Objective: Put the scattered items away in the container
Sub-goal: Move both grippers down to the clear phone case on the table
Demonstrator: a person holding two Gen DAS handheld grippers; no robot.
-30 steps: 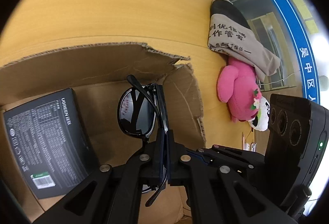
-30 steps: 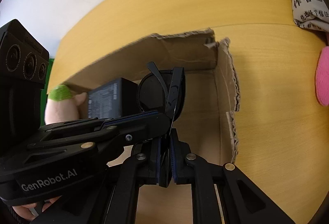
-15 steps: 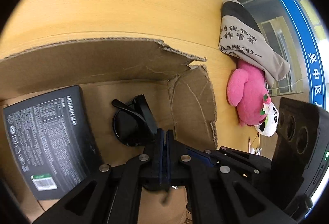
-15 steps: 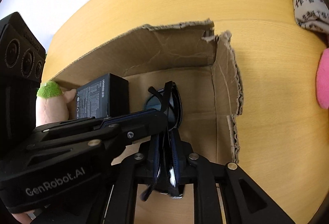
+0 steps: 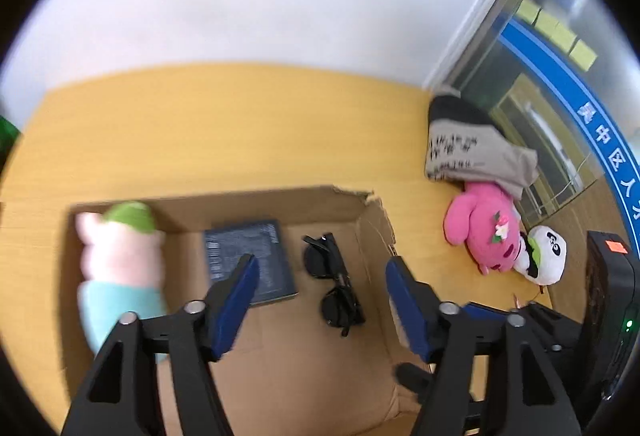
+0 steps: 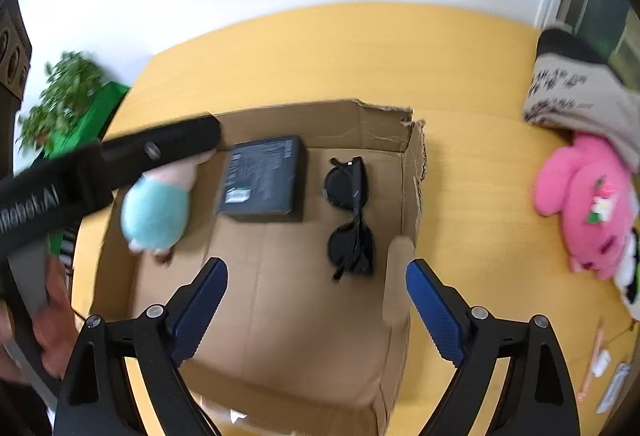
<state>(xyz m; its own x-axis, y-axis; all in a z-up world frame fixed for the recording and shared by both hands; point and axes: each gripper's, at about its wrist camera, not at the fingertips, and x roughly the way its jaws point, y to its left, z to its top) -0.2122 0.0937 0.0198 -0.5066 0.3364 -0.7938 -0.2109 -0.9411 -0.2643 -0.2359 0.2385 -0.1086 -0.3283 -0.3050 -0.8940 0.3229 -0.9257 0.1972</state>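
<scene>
Cardboard box: open-topped, torn along its far right corner, sitting on the yellow wooden table; it holds three things laid side by side on its floor
Sunglasses: black, folded, lying flat on the box floor near the right wall, right of the black carton and apart from it; also clear in the left wrist view
Black carton: flat retail box with fine white print and a small green label, resting in the middle of the far half of the cardboard box
Plush toy in box: pale pink body, teal lower part and a green tuft, lying against the left wall, partly hidden in the right wrist view by the left gripper's arm
Left gripper: hanging above the box with blue pads spread wide and opening further, nothing between them; no pad touches the sunglasses
Right gripper: likewise above the box, jaws wide and opening further, empty
Person's hand: at the left edge, blurred, grasping the left gripper's handle
Outside the box: a pink plush with a panda plush just beside it on the table to the right, both well apart from the box; a printed grey cloth bag lies behind them
Table's left end: a green leafy plant, blurred
</scene>
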